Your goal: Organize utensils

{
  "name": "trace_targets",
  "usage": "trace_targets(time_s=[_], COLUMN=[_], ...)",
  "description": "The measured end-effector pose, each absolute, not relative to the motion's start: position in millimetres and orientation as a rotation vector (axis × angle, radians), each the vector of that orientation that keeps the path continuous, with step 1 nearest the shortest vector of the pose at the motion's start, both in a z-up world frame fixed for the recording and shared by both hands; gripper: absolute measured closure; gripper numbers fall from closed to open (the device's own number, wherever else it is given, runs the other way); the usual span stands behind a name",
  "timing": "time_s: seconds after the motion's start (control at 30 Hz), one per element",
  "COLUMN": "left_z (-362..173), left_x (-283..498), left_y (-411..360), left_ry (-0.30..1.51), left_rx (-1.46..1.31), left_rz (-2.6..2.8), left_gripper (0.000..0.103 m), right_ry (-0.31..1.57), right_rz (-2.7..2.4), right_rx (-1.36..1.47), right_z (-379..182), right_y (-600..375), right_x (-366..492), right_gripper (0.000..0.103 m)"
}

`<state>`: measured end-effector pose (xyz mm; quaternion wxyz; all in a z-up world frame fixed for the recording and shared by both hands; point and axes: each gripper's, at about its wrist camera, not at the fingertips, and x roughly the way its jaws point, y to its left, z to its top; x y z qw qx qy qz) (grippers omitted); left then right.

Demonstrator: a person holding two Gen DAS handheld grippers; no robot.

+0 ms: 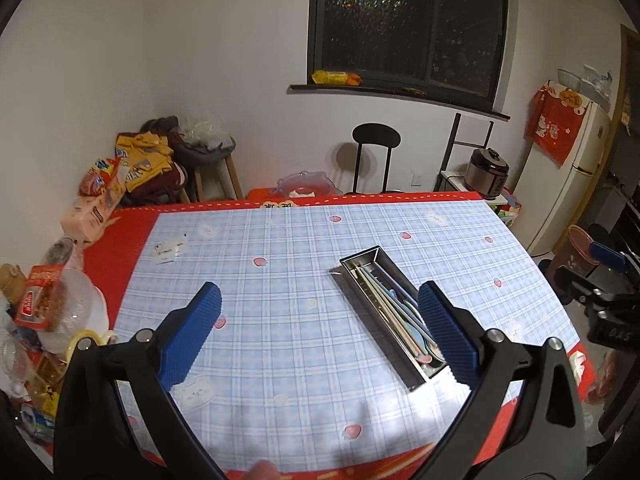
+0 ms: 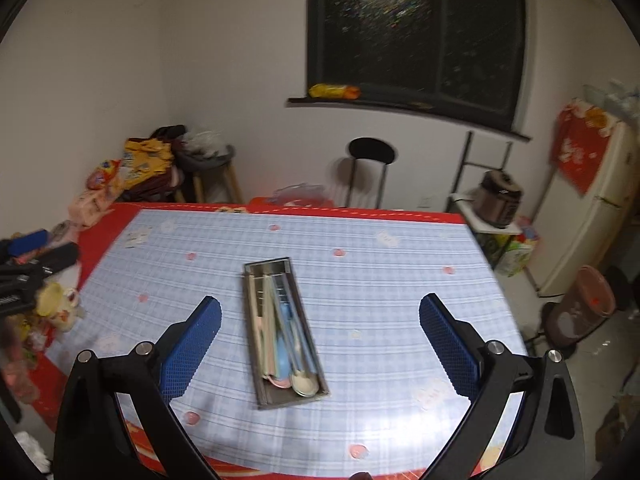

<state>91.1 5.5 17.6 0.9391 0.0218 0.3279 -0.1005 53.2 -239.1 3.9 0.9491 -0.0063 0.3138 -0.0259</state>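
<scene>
A long steel utensil tray [image 1: 416,381] [image 2: 252,320] lies on the blue checked tablecloth [image 1: 280,320] [image 2: 380,320]. Inside it lie pale chopsticks [image 1: 380,300] [image 2: 267,312] and pastel spoons [image 1: 424,358] [image 2: 305,385], bowls toward the near end. My left gripper [image 1: 320,304] hangs high above the table, open and empty, with the tray under its right finger. My right gripper [image 2: 320,316] is also raised, open and empty, the tray below and between its fingers. The right gripper [image 1: 600,276] shows at the right edge of the left wrist view; the left gripper [image 2: 28,272] shows at the left edge of the right wrist view.
Snack packs, a glass bowl [image 1: 76,304] and a yellow mug [image 2: 56,300] crowd the table's left edge. A small white card [image 1: 172,249] lies at far left. A black chair [image 1: 376,152], a rice cooker [image 1: 488,172], a fridge [image 1: 576,184] and a bin [image 2: 588,304] stand beyond.
</scene>
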Motion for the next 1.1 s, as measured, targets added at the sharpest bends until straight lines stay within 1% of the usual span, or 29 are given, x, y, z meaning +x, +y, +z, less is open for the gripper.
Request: trace_targets(time_s=[0.2,0.4,0.73,1.1], left_z=[27.4,34.2,30.6,25.1], left_x=[66.0,54.7,49.7,51.0], left_y=[3.8,-3.2,-17.3,-21.1], left_ry=[0.639,0.597,0.615,0.631], left_rx=[0.058,0.106,0.120,0.125], left_rz=[-0.223,-0.212,-0.263,-0.264], left_gripper=[0.006,0.006,0.006,0.006], right_ry=[0.586,0.573,0.566,0.582], right_rz=[-0.111,-0.158,-0.225,-0.248], right_rx=[-0.045,-0.029,-0.006,-0.004], right_z=[11.4,15.8,17.2,15.2], right_y=[-234.8,-238.8,-247.9,-250.8], right_x=[31.1,18.6,-0.5,-2.5], right_gripper=[0.006,0.006,0.006,0.006])
